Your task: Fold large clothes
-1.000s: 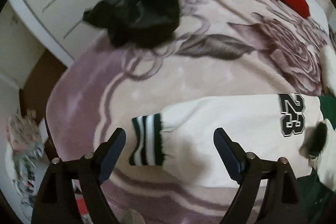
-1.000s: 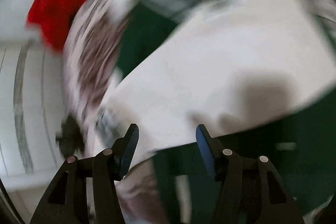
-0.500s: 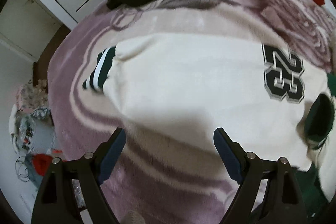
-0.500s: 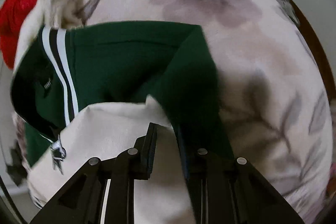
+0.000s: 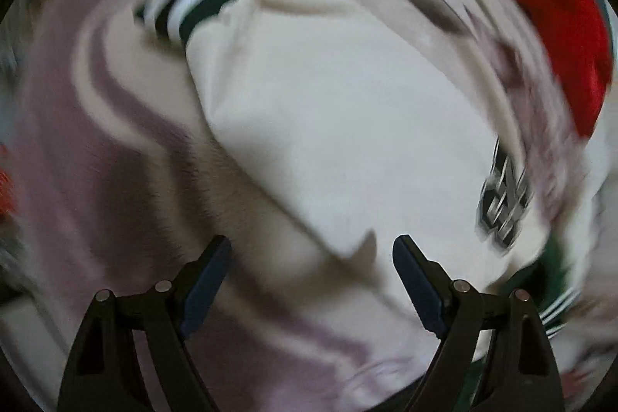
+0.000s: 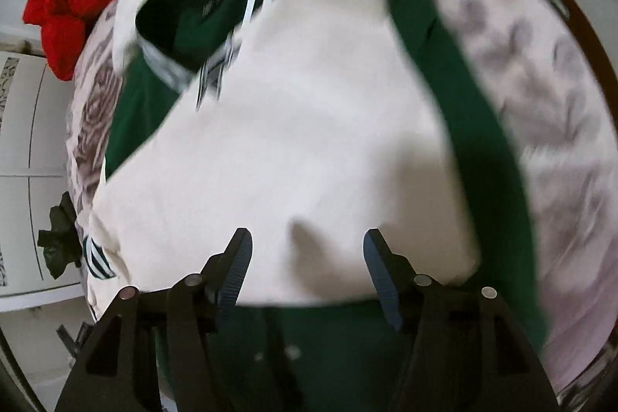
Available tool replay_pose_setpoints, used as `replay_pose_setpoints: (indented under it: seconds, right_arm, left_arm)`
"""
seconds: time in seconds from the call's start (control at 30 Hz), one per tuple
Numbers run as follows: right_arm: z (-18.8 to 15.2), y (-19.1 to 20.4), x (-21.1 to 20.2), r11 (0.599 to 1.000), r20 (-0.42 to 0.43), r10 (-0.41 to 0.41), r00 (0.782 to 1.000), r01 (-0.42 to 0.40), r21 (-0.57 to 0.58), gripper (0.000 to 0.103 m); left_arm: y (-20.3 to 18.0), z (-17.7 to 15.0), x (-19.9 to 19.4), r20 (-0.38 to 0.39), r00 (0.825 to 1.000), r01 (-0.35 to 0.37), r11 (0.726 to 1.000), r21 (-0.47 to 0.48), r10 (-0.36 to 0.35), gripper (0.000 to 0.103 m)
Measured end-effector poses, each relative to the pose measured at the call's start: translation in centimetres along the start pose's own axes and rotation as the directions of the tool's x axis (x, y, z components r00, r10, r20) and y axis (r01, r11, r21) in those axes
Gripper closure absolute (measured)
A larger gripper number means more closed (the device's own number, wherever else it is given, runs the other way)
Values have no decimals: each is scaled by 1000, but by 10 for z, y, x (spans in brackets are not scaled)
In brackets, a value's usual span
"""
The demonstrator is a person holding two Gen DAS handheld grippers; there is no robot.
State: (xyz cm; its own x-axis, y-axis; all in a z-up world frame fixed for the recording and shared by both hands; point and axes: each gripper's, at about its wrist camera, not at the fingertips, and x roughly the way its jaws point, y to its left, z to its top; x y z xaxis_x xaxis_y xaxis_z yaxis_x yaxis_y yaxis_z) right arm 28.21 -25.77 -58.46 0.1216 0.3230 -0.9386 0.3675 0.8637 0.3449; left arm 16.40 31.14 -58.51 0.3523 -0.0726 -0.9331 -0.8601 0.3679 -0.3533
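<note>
Since half a second ago, the left gripper (image 5: 311,257) has dropped nearer the cream-and-green jacket (image 5: 347,95) lying on the floral blanket (image 5: 77,141), fingers spread wide, empty. Right gripper (image 6: 307,250) is opening above its folded cream sleeve (image 6: 309,126), gripping nothing.

Both fisheye views are dim and softly lit, with black vignetting and bent lines at the rims. Motion blur smears the left view heavily, the right less. Each claw casts a soft shadow on the cream jacket (image 6: 309,141).
</note>
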Motion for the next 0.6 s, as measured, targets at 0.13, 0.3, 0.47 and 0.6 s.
replay_pose_setpoints:
  seconds: [0.13, 0.3, 0.47, 0.6]
  right_arm:
    - [-32, 42, 29, 997, -5, -71, 997, 70, -43, 41]
    - [-51, 112, 49, 979, 20, -150, 988, 151, -139, 41]
    - [-65, 170, 64, 964, 43, -166, 985, 171, -205, 41]
    - [-61, 182, 61, 958, 67, -191, 979, 201, -205, 41]
  left_arm:
    - [26, 24, 19, 19, 990, 144, 975, -169, -143, 18]
    - [31, 56, 11, 163, 972, 200, 961, -192, -170, 89]
    - [10, 83, -1, 224, 944, 268, 960, -84, -244, 100]
    - [-41, 89, -39, 282, 917, 253, 957, 139, -283, 101]
